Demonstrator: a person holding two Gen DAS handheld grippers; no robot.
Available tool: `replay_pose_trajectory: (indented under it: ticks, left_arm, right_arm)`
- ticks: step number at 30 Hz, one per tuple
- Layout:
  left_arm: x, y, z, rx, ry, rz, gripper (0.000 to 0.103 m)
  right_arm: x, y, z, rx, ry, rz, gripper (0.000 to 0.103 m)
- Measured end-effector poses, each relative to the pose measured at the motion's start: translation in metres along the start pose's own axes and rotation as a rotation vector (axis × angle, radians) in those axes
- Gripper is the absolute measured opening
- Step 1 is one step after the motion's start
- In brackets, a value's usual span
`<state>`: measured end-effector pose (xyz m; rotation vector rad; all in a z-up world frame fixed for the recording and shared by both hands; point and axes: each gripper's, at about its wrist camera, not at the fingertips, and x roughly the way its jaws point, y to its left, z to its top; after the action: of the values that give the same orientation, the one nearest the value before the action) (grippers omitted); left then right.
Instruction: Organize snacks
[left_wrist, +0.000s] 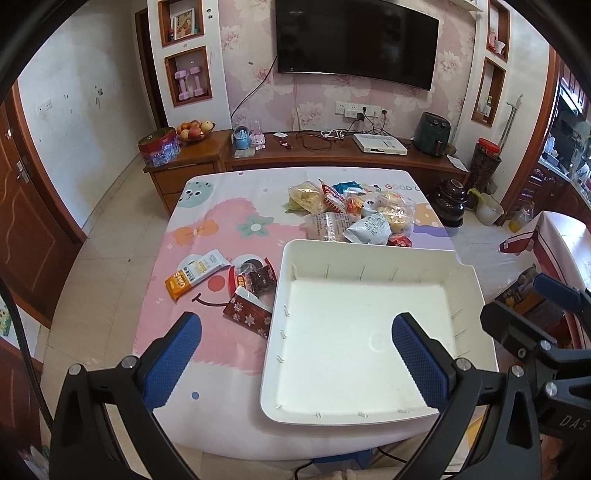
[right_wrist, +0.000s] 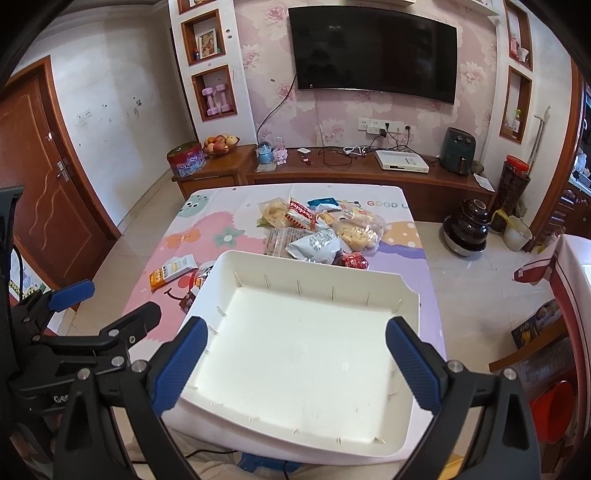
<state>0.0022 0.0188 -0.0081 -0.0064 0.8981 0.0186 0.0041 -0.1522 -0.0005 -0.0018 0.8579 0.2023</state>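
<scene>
above the near table edge: both grippers are held over the front of the table, nothing gripped.
left gripper (left_wrist: 295, 354): spread wide, empty; one pad is seen over the pink cloth, the other over the tray floor.
right gripper (right_wrist: 295, 362): spread wide, empty; both pads are seen over the tray's near half.
white tray (left_wrist: 280, 280): placed at the near right of the table (left_wrist: 229, 206), rigid plastic, no snacks inside; small slots are seen along its walls.
near snacks: an orange-and-white packet (left_wrist: 195, 275), a dark wrapped packet (left_wrist: 260, 278) and a brown snowflake packet (left_wrist: 248, 314) are laid just left of the tray; the snowflake one is touching or nearly touching the tray wall.
far snacks: a heap of bags (left_wrist: 354, 214) is piled beyond the tray's back wall.
handling: the packets are judged light, soft and crinkly, with slick film; puffed bags are judged crushable.
hold: a flat packet is best pinched across a sealed end or a raised edge, gently.
task state: judged barely begun.
</scene>
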Motion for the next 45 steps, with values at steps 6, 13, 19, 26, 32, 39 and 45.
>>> replay_pose_trajectory:
  ticks: [6,13,19,26,32,39,45]
  left_arm:
    - [0.001,0.007,0.012,0.011,-0.017,0.019,0.103]
    - [-0.003,0.016,0.028,0.023,-0.060,0.036,0.103]
    - [-0.016,0.022,0.046,0.033,-0.118,0.054,0.103]
    - [-0.036,0.043,0.074,0.040,-0.228,0.083,0.103]
    - [-0.010,0.084,0.090,0.012,-0.197,0.129,0.103]
    - [0.072,0.149,0.091,-0.018,-0.063,0.152,0.103]
    - [0.173,0.200,0.066,-0.001,0.128,0.143,0.103]
  right_arm:
    - [0.002,0.000,0.009,-0.004,-0.001,-0.001,0.098]
    - [-0.001,-0.002,0.030,-0.012,-0.022,0.014,0.098]
    - [-0.010,0.001,0.054,-0.050,-0.067,-0.017,0.098]
    - [-0.017,-0.001,0.091,-0.068,-0.135,-0.054,0.098]
    - [0.019,-0.010,0.119,-0.056,-0.087,-0.084,0.098]
    - [0.122,-0.031,0.133,0.044,0.125,-0.068,0.097]
    - [0.208,-0.039,0.122,0.117,0.300,-0.052,0.096]
